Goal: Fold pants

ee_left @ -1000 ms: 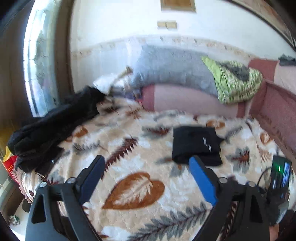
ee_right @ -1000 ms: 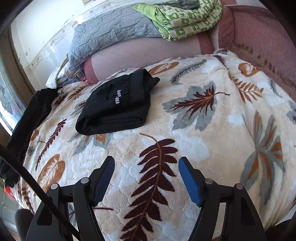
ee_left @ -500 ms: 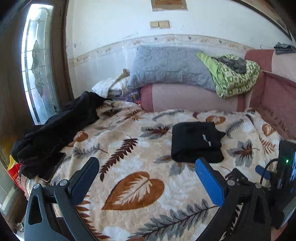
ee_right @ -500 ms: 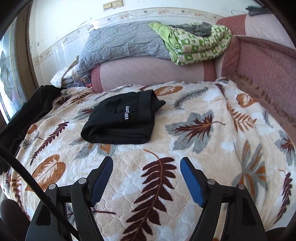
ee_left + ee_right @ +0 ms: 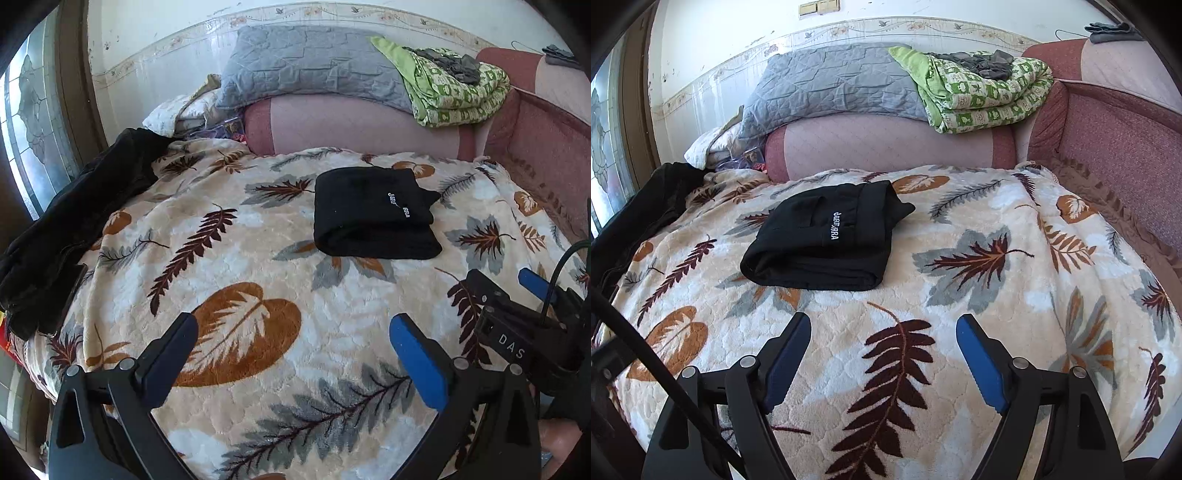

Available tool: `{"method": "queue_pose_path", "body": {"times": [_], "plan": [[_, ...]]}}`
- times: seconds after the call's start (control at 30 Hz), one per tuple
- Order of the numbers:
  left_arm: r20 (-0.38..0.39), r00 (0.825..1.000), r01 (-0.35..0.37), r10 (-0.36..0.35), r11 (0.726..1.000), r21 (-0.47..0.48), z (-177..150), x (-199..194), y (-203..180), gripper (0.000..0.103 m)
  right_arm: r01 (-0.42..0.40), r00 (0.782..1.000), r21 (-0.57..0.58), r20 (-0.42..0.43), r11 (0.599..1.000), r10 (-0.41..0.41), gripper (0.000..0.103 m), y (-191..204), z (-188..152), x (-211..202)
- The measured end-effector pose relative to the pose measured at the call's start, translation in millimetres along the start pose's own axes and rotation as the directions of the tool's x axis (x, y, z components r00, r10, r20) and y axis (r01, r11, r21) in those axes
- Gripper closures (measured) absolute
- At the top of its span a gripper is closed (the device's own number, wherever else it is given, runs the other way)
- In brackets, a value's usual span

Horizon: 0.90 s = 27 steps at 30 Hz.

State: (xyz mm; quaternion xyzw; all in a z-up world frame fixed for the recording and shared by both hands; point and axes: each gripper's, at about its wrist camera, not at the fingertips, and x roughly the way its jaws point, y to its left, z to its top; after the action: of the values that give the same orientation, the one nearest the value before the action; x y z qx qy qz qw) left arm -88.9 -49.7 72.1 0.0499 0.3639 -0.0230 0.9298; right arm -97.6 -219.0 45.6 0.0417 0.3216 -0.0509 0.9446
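Nearest to me, my left tongs (image 5: 291, 332) hang above the leaf-print blanket (image 5: 258, 266), with the two fingers spread wide and nothing between them. Under the gap I see only a big orange-brown leaf of the pattern. My right tongs (image 5: 882, 332) are the same: fingers far apart, gripping nothing, above a dark brown fern leaf on the blanket. In the left wrist view the right tongs also appear at the right edge, as a black body with a cable (image 5: 561, 266) and one blue finger tip.

Further ahead lie the pants (image 5: 373, 214), black, folded into a compact thick rectangle with small white letters on top. They rest flat on the blanket, well apart from both tongs and touched by neither. From the left tongs they are ahead and a little to the right; from the right tongs they (image 5: 823, 240) are ahead and to the left.

On the left side of the bed a dark heap of clothes (image 5: 74, 221) lies along the blanket's edge. Behind the pants is a pink bolster (image 5: 886, 147), and on it a grey quilt (image 5: 831, 85) and a folded green patterned blanket (image 5: 982, 96). At the far right stands a reddish padded bed side (image 5: 1119, 122), and behind all a white wall (image 5: 738, 37).
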Motion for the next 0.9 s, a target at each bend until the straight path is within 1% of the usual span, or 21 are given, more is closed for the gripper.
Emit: {"method": "queue_pose_path", "body": {"times": [0.13, 0.33, 0.63, 0.9], "plan": [[-0.024, 1.000, 0.013, -0.013, 1.000, 0.004, -3, 10, -1, 0.000, 0.019, 1.000, 0.004, -0.012, 1.000, -0.019, 0.016, -2, 0, 6], [-0.061, 0.998, 0.035, -0.035, 0.999, -0.014, -4, 22, 3, 0.000, 0.048, 0.998, 0.020, -0.049, 0.999, -0.047, 0.016, -7, -2, 16], [-0.092, 0.994, 0.056, -0.059, 0.998, -0.036, -7, 35, 4, 0.000, 0.064, 0.997, -0.049, -0.047, 0.997, -0.067, 0.016, 6, -5, 21], [-0.114, 0.991, 0.067, -0.072, 0.997, -0.042, -8, 44, 3, 0.000, 0.059, 0.996, -0.076, -0.060, 0.995, -0.064, 0.015, 12, -7, 26]]}}
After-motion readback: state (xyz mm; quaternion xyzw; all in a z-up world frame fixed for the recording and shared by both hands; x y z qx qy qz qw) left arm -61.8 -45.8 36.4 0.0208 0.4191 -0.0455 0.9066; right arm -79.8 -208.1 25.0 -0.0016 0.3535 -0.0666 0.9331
